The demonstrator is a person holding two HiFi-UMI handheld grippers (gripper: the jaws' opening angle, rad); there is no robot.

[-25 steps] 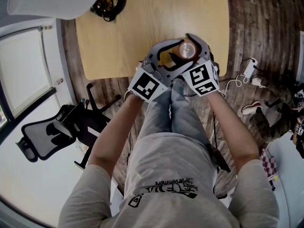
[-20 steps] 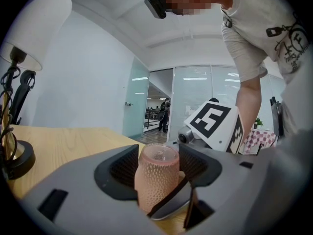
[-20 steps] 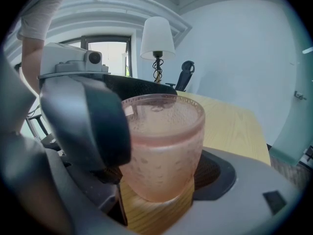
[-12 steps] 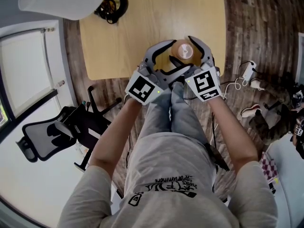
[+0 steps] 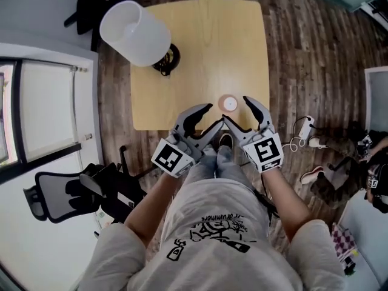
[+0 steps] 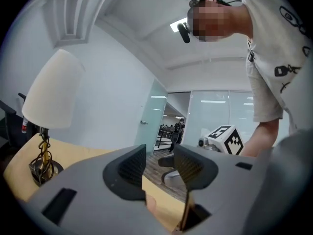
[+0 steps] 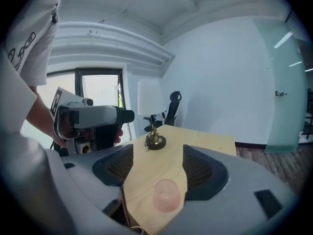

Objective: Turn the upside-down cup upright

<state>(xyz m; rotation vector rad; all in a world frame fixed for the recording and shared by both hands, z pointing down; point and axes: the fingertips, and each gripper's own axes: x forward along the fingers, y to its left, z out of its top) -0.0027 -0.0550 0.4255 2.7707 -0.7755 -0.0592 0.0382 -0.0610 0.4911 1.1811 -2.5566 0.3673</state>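
Seen from the head view, a pale wooden table (image 5: 200,47) stands on a dark plank floor (image 5: 303,47); a lamp (image 5: 134,32) with a white shade occupies its far left part, and a black office chair (image 5: 66,190) sits off the near left corner. The cup (image 5: 228,103), small, pink and translucent, stands on the table close to the near edge, well apart from the lamp. In the right gripper view we read an oval rim at its top, so it appears to stand mouth up, though the translucent wall leaves this less than certain. Both grippers are held side by side above the table's near edge, just on the person's side of the cup, and neither touches it. The left gripper (image 6: 160,163) has its jaws partly apart and closing; in its own view we see only the table edge and the distant room through the gap, with nothing between the pads. The right gripper (image 7: 159,168) has its jaws spread wide and just beginning to close; in its view the cup appears low in the gap between them, resting on the table beneath, with both pads clear of its wall; it grips nothing.
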